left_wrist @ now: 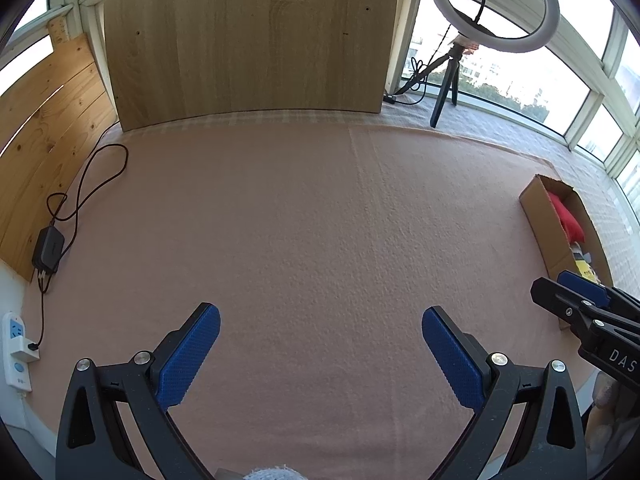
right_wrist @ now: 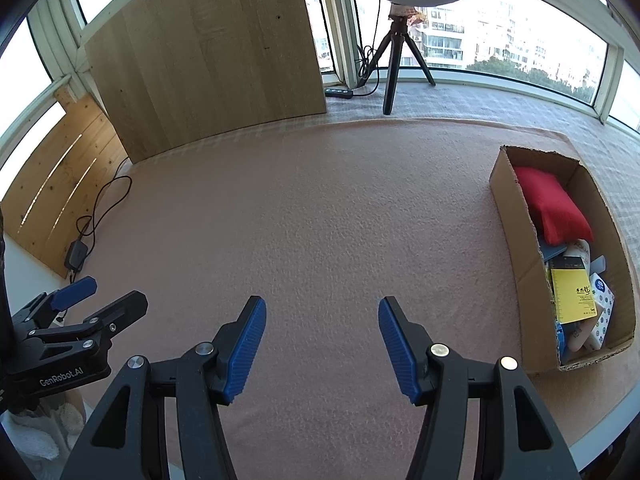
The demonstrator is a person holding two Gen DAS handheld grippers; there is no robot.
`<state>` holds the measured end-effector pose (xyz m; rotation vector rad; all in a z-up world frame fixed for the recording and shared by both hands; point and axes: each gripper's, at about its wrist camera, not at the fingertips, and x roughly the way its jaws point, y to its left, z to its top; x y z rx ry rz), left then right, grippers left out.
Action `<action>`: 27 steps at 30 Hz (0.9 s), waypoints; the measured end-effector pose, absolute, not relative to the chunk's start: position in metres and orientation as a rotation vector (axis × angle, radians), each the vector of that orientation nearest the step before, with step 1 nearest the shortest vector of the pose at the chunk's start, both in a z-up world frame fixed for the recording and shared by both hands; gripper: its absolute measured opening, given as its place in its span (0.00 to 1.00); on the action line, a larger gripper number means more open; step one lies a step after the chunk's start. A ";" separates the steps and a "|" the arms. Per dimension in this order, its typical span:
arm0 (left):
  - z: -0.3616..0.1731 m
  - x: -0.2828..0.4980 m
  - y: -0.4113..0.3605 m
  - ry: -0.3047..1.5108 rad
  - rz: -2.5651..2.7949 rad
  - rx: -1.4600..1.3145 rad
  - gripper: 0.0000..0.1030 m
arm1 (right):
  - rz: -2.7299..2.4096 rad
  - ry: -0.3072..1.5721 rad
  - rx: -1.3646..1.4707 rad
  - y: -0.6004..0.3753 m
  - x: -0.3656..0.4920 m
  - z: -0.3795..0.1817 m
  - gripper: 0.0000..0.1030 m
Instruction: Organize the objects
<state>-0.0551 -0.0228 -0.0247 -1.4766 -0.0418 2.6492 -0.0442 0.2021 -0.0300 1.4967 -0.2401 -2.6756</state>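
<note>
A cardboard box stands on the right of the pink cloth. In it lie a red pouch, a yellow packet, a white patterned pack and several smaller items. The left wrist view shows the same box at the far right. My left gripper hovers open over bare cloth, nothing between its blue pads. My right gripper is also open and empty, left of the box. Each gripper shows at the edge of the other's view: right gripper, left gripper.
A wooden panel stands upright at the back, pine boards on the left. A black adapter with its cable lies by a white power strip. A ring light on a tripod stands by the windows.
</note>
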 end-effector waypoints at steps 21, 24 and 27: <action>-0.025 -0.058 -0.022 -0.041 2.645 -1.485 0.99 | -2.678 -0.244 1.504 0.207 -0.044 -0.031 0.53; -0.027 -0.058 -0.021 -0.049 2.639 -1.490 0.99 | -2.677 -0.249 1.509 0.209 -0.044 -0.031 0.53; -0.026 -0.058 -0.020 -0.053 2.639 -1.486 0.99 | -2.680 -0.240 1.506 0.209 -0.044 -0.030 0.53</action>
